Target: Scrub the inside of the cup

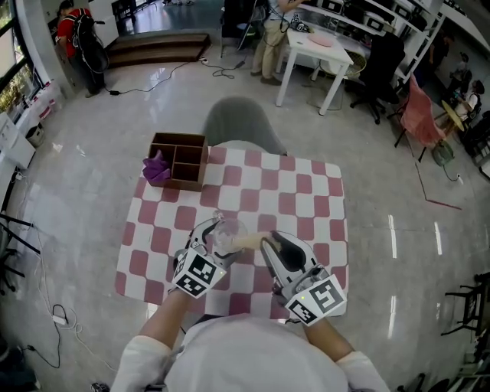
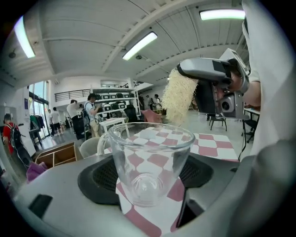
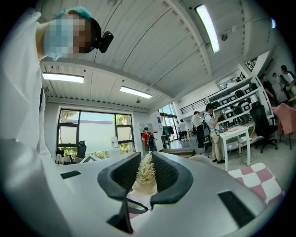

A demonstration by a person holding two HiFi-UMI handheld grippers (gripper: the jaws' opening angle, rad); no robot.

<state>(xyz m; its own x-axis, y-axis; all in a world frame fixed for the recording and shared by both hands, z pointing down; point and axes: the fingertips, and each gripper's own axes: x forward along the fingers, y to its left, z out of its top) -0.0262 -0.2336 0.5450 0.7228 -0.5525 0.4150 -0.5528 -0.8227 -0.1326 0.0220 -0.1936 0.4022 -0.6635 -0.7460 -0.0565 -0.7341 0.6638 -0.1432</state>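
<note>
Left gripper (image 2: pixel 150 178) clamps the cup (image 2: pixel 150 155); right gripper (image 3: pixel 145 172) pinches the brush (image 2: pixel 178 99) near its rim.

Checked table (image 1: pixel 306 191) sits on a glossy grey floor (image 1: pixel 99 153). Grey chair (image 1: pixel 241 126) at the table's far edge. Beyond the table: white desk (image 1: pixel 318 50) far right, wooden step (image 1: pixel 157 47) far left, shelving (image 1: pixel 398 19) behind the desk. White ribbed ceiling, strip lights (image 3: pixel 207 28), big windows (image 3: pixel 92 134).

Count: 1 glass cup (image 2: pixel 150 162), 1 fibre scrubber (image 2: pixel 178 97). 2 grippers: left gripper (image 1: pixel 213 233), right gripper (image 1: pixel 266 245). Also 1 wooden box (image 1: pixel 181 158), 1 purple cloth (image 1: pixel 157 168).
</note>
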